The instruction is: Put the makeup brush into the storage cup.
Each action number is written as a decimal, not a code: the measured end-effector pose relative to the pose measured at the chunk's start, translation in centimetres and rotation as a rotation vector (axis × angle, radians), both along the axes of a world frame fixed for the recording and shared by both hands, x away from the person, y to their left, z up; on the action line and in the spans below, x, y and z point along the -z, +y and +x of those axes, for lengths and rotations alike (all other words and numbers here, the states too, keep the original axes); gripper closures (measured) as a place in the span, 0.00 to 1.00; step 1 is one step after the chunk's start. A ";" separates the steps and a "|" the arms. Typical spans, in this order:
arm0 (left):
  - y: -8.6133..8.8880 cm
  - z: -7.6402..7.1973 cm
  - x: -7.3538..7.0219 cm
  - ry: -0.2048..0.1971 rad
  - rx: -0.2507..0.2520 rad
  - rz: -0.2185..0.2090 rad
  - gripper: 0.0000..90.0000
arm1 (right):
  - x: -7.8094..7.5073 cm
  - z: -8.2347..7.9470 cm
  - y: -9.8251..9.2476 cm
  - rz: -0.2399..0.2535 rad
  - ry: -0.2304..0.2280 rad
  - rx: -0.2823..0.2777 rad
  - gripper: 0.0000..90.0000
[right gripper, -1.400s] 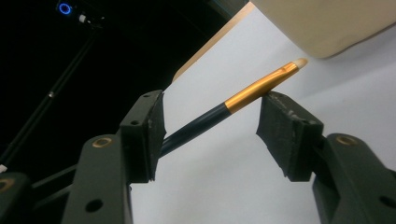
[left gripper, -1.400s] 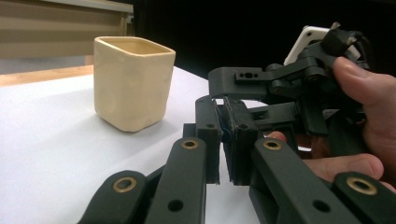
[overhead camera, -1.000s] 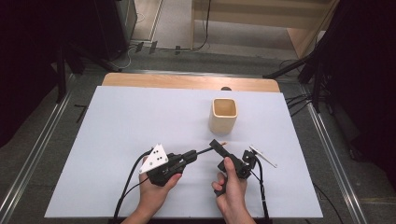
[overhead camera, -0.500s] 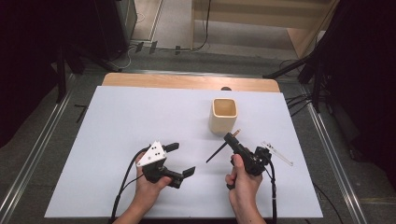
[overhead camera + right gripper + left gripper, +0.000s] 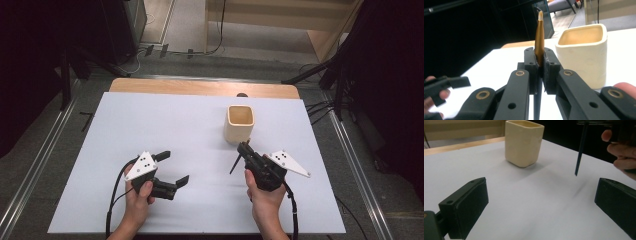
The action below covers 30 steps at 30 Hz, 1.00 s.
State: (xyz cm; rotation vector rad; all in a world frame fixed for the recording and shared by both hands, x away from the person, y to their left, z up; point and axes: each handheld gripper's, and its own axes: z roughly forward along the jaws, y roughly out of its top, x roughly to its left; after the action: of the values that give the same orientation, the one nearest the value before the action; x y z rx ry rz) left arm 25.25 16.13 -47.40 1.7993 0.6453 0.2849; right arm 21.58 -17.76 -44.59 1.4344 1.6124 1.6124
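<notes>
My right gripper (image 5: pixel 244 148) is shut on a thin brush (image 5: pixel 539 37) with a gold ferrule and a pale tip pointing up. Its dark handle (image 5: pixel 235 164) hangs down-left over the table. A cream square cup (image 5: pixel 239 123) stands just beyond the right gripper, upright and apparently empty. My left gripper (image 5: pixel 172 168) sits low at the front left; its jaws have just been opening and stand wide with nothing between them. In the left gripper view the cup (image 5: pixel 524 142) is ahead and the brush handle (image 5: pixel 580 150) hangs at the right, apart from the jaws.
A white sheet (image 5: pixel 165 125) covers the table, with a wooden strip (image 5: pixel 200 87) along the far edge. Dark floor and metal rails (image 5: pixel 350 150) flank both sides. Cables trail from both grippers toward the front edge.
The left gripper let go of the brush, opened wide and drew away to the left. The right gripper closed on the brush and lifted it up toward the cup.
</notes>
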 end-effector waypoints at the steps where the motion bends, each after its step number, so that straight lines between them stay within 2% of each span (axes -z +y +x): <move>1: 0.0 0.0 0.0 0.000 0.000 0.000 0.00 | 0.0 0.0 0.0 0.000 0.000 0.000 0.94; 2: 0.9 0.0 0.1 0.003 -0.016 -0.003 0.00 | -0.1 -0.1 -0.2 -0.022 -0.009 -0.003 0.94; 3: 0.9 0.0 0.1 0.003 -0.016 -0.003 0.00 | -0.1 -0.1 -0.2 -0.022 -0.009 -0.003 0.94; 4: 1.8 -0.1 0.2 -0.002 -0.032 0.000 0.00 | -0.2 -0.1 -0.4 -0.033 -0.013 -0.005 0.94; 15: 4.8 -0.6 0.0 -0.016 -0.089 -0.009 0.00 | -1.1 0.5 -1.3 -0.045 -0.016 0.006 0.94; 23: 7.2 -1.2 0.0 -0.035 -0.137 0.005 0.00 | -1.9 1.6 -1.7 -0.097 -0.033 0.007 0.94; 30: 8.7 -1.4 0.1 -0.048 -0.175 0.017 0.00 | -2.7 2.5 -1.8 -0.103 -0.047 0.015 0.94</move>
State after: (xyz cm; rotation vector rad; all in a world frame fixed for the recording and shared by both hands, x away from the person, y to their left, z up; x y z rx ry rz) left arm 23.82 24.84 -47.52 1.7491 0.7691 0.4516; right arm 24.10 -19.59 -41.89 1.3429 1.6296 1.5202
